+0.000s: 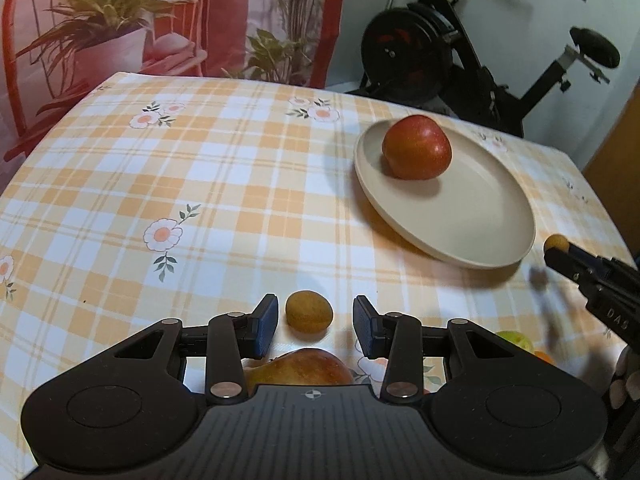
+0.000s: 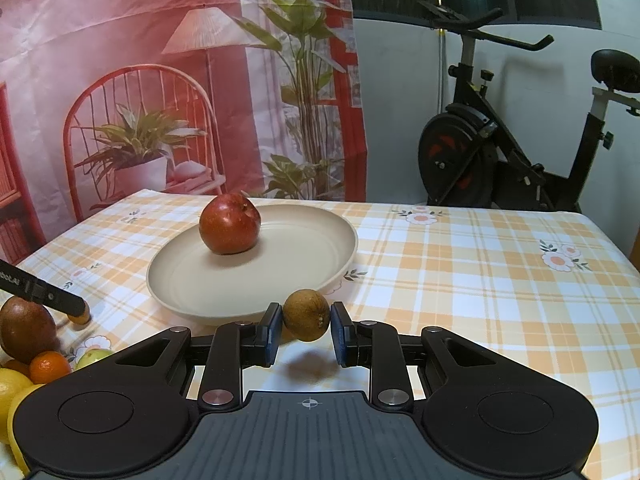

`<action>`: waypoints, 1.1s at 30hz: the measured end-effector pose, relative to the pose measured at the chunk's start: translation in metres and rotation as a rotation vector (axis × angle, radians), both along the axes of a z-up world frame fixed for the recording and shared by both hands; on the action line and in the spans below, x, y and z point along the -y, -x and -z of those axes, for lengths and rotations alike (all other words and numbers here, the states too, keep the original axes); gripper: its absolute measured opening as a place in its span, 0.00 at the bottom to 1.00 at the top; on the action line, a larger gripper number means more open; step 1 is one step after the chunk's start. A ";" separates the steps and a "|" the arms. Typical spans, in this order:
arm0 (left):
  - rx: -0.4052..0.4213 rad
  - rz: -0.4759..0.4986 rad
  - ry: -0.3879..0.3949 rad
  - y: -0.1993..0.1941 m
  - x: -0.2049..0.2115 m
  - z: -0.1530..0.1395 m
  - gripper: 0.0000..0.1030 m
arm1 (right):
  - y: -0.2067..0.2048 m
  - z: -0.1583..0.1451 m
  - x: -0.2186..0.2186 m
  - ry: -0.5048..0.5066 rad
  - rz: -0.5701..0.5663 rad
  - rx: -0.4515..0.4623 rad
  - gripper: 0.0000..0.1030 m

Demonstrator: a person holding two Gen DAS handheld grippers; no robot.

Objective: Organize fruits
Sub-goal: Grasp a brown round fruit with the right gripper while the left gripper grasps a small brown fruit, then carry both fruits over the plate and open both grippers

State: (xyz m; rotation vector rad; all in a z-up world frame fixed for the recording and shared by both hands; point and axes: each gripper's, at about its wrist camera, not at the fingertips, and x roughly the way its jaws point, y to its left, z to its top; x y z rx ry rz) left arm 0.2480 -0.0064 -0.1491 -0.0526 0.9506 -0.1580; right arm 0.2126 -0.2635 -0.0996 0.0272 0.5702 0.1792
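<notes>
Apple [image 2: 229, 224] already on plate [image 2: 320, 268]. Right gripper [image 2: 306, 330] grasping small brown fruit [image 2: 307, 315], lower centre. Left gripper [image 1: 315, 326] released over another small fruit [image 1: 309, 313]; pile [image 2: 36, 356] lower left remains.

light: warm, dim indoor | shadows: soft | edges: fisheye-bent, dark corners | focus: mostly sharp

Red apple [image 2: 229, 224] upright on far part of beige plate [image 2: 320, 272], small brown round fruit [image 2: 307, 315] pinched off the cloth just before plate's near rim, second small brown fruit [image 1: 309, 313] resting on checked cloth, mixed fruits [image 2: 36, 354] clustered at left.
</notes>
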 end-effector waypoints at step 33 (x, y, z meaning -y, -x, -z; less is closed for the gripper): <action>0.118 0.058 -0.067 -0.005 0.024 -0.018 0.28 | 0.005 -0.005 -0.003 -0.009 -0.001 0.030 0.23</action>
